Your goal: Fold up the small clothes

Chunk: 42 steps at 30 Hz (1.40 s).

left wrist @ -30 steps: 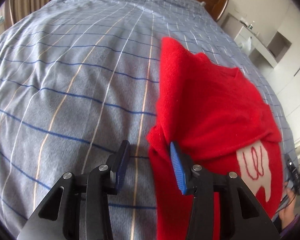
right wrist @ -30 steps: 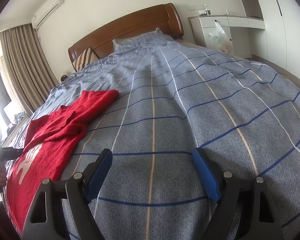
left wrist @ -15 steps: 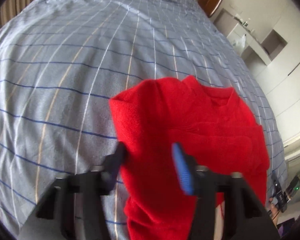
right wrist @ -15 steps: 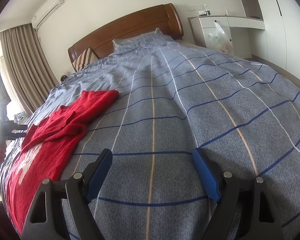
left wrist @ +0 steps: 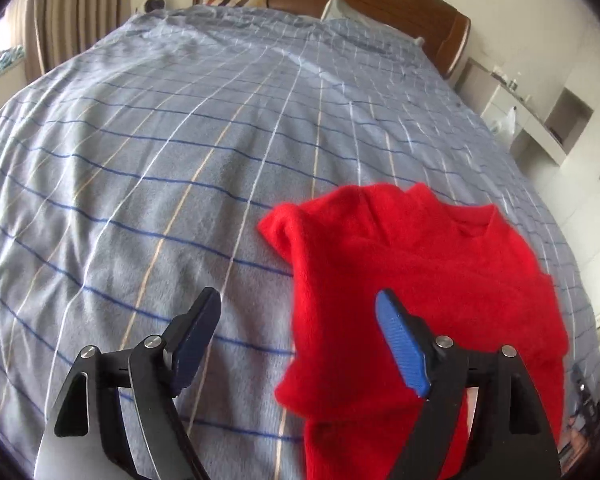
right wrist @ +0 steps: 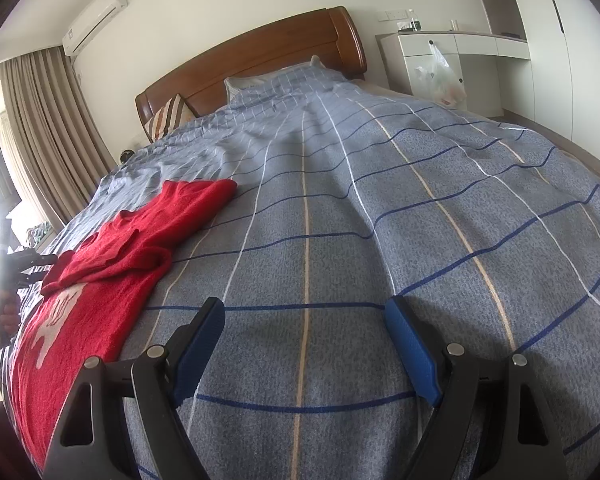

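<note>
A small red sweater (left wrist: 428, 280) lies on the blue-grey checked bedspread (left wrist: 180, 152), partly folded, with one side laid over its body. My left gripper (left wrist: 300, 336) is open and holds nothing; its right finger is over the sweater's near edge, its left finger over bare bedspread. In the right wrist view the sweater (right wrist: 112, 264) lies at the left with a white motif showing near its hem. My right gripper (right wrist: 306, 344) is open and empty above bare bedspread, right of the sweater.
A wooden headboard (right wrist: 260, 60) and pillows stand at the far end of the bed. White cabinets with a plastic bag (right wrist: 440, 76) are at the right. Curtains (right wrist: 48, 128) hang at the left. The bed's edge runs along the sweater's left side.
My left gripper let go of the sweater's side after carrying it over the body, opened wide and drew back. My right gripper has not moved.
</note>
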Available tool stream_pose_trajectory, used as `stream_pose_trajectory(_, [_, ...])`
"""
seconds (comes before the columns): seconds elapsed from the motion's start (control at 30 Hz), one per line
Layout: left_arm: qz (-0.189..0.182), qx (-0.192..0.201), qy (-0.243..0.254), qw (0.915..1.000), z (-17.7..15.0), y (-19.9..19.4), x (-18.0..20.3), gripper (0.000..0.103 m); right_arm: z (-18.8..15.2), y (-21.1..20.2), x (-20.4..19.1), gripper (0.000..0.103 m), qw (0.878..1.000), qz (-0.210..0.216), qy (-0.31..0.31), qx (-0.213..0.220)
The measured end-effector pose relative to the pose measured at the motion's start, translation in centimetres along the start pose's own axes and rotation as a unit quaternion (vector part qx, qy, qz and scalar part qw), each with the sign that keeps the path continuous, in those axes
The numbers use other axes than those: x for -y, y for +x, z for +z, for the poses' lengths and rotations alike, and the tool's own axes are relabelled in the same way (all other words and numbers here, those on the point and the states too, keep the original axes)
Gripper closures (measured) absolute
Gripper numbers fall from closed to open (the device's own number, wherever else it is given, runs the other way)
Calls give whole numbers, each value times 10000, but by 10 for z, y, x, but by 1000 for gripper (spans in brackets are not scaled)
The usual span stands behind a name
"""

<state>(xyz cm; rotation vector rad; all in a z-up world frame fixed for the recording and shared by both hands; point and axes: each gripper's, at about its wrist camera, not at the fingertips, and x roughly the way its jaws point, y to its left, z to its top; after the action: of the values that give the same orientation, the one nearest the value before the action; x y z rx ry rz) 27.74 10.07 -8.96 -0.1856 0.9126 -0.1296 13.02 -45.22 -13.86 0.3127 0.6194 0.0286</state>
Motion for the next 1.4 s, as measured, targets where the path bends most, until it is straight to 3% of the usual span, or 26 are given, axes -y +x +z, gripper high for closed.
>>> stream_pose_trajectory(0.1, [633,-448,681,9947,-29,15,6,21,0,0,0,21,10000,-5,-4,-4])
stream_pose_trajectory(0.13, [645,-385,780,9941,-34,14,5,21,0,0,0,21,10000,-5,-4,-6])
stream_pose_trajectory(0.33, [487,-40,269,9984,-46,-30,-6,15,-1,0,1,21,10000,-35,-19,-15])
stream_pose_trajectory(0.43, [766,340,287,9961,-65,-54,-11,7,-2,0,1,21,9999,-97,-42,-18])
stream_pose_trajectory(0.53, [1031,650,-12,9925,-78,-64,-28,5,-3,0,-3,21,9995,-276,-159,-52])
stream_pose_trajectory(0.67, [1084,550,-463,9915,-85,-45,-55,5,-4,3,-12,21,9973,-579,-410,-181])
stream_pose_trajectory(0.73, [1118,471,-474,9915,-93,-30,-65,3,-5,4,-15,20,9958,-703,-532,-239])
stream_pose_trajectory(0.8, [968,730,-490,9914,-100,-29,-68,2,-6,4,-16,19,9947,-778,-620,-276])
stream_pose_trajectory(1.1, [983,915,-371,9903,-107,-32,-65,1,7,2,-30,17,9864,-1282,-908,-487])
stream_pose_trajectory(1.23, [1043,958,-316,9894,-111,-33,-62,1,26,5,-35,0,9795,-1694,-1045,-321])
stream_pose_trajectory(1.27, [1038,960,-320,9894,-111,-33,-62,1,27,11,-34,0,9770,-1789,-1118,-319])
stream_pose_trajectory(1.33, [1045,961,-314,9894,-112,-33,-62,1,21,38,-28,0,9650,-2147,-1206,-901])
stream_pose_trajectory(1.4, [1053,969,-308,9892,-112,-33,-61,1,21,41,-25,0,9663,-2121,-1090,-967])
